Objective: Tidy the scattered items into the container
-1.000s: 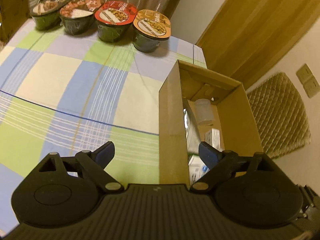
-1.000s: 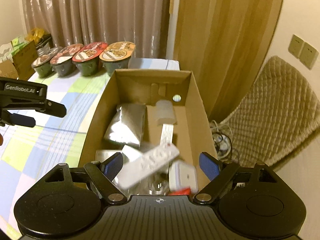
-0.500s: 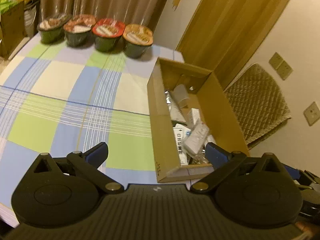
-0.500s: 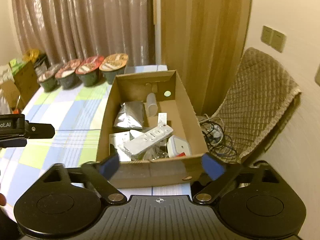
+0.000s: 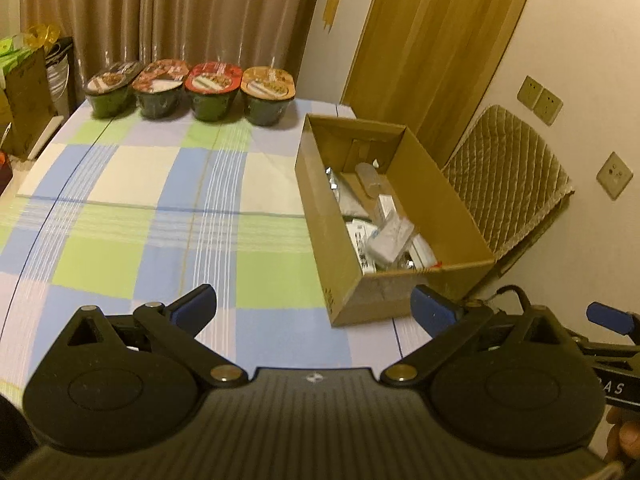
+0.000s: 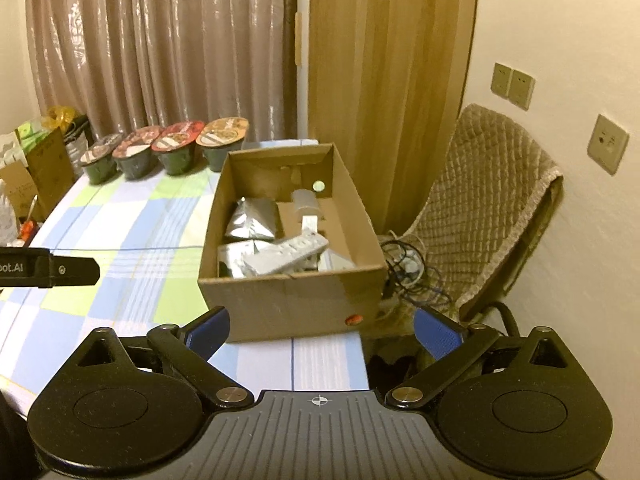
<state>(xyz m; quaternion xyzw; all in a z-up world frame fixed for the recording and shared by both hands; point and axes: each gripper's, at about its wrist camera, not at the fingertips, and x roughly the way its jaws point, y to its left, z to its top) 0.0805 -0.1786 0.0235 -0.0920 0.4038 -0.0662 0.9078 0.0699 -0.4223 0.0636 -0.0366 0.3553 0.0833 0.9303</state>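
Sitting at the right edge of the desk (image 5: 120,184), the cardboard box (image 6: 288,304) is a plain brown rectangular carton with open top, matte walls and a small round hole in its far end. Inside lie the tidied items: a crinkled silver foil pouch (image 6: 253,220) toward the far left, a long white remote control (image 6: 290,257) lying slantwise across the near half, a pale translucent cup-like piece (image 6: 305,200) at the far end, and flat white packets (image 5: 362,240) whose print is too blurred to read. A small red spot (image 6: 354,320) shows on the box's near outer wall.

A smooth cloth checked in blue, green and cream covers the desk. Along its far edge four round instant-noodle bowls (image 5: 188,94) stand in a row, dark green sides under glossy printed lids. Behind them hang shiny brown curtains (image 6: 160,48). To the right of the box a chair with a quilted beige cover (image 6: 488,208) stands by the wall, with a tangle of dark cables (image 6: 404,272) at its foot.

The left claw (image 5: 312,306) hovers above the near part of the desk, its blue-padded fingers (image 5: 196,304) spread wide with nothing between them. The right claw (image 6: 322,330) is held level just short of the box's near wall, fingers likewise wide apart and holding nothing. A fingertip of the person's hand (image 5: 626,438) shows at the lower right of the left view.
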